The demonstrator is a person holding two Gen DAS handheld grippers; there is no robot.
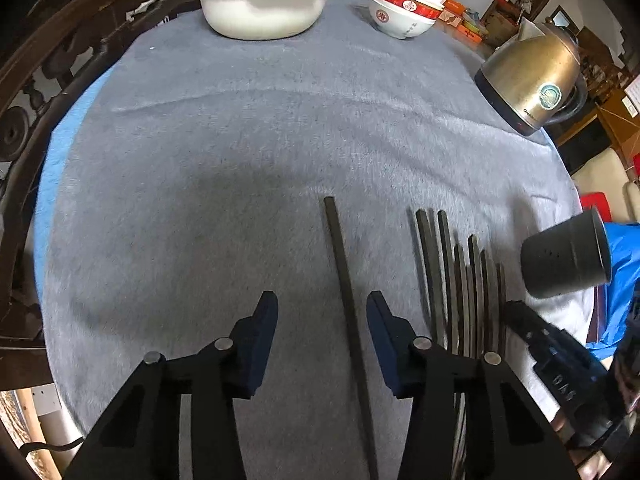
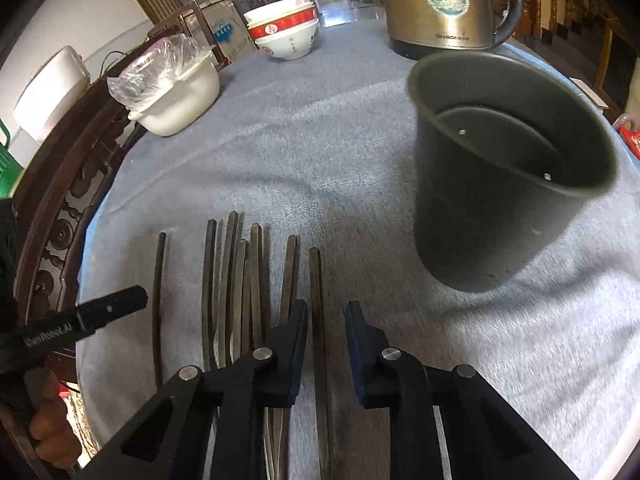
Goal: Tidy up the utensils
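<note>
Slim, dark, square-section chopsticks (image 2: 240, 280) lie in a loose row on the napped grey cloth (image 1: 240, 140). The left gripper (image 1: 322, 320) is spread wide over a single chopstick (image 1: 344, 280); the right gripper (image 2: 326, 324) is open over another (image 2: 318, 300). Just beside them stands a dark cylindrical holder (image 2: 500, 184) with a perforated, empty interior.

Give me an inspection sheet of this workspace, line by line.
Surface: round table under a grey cloth, creased.
Job's things: dark chopsticks lying side by side; one lone chopstick apart on their left; dark cup upright, nothing seen inside.
Clutter: white pot with plastic bag, stacked bowls, kettle.
Grippers: left claw open, straddling the lone chopstick; right claw open, over the rightmost chopstick.
Cables: black cord below the table edge.
Surroundings: carved wooden chair, boxes, shelves.
</note>
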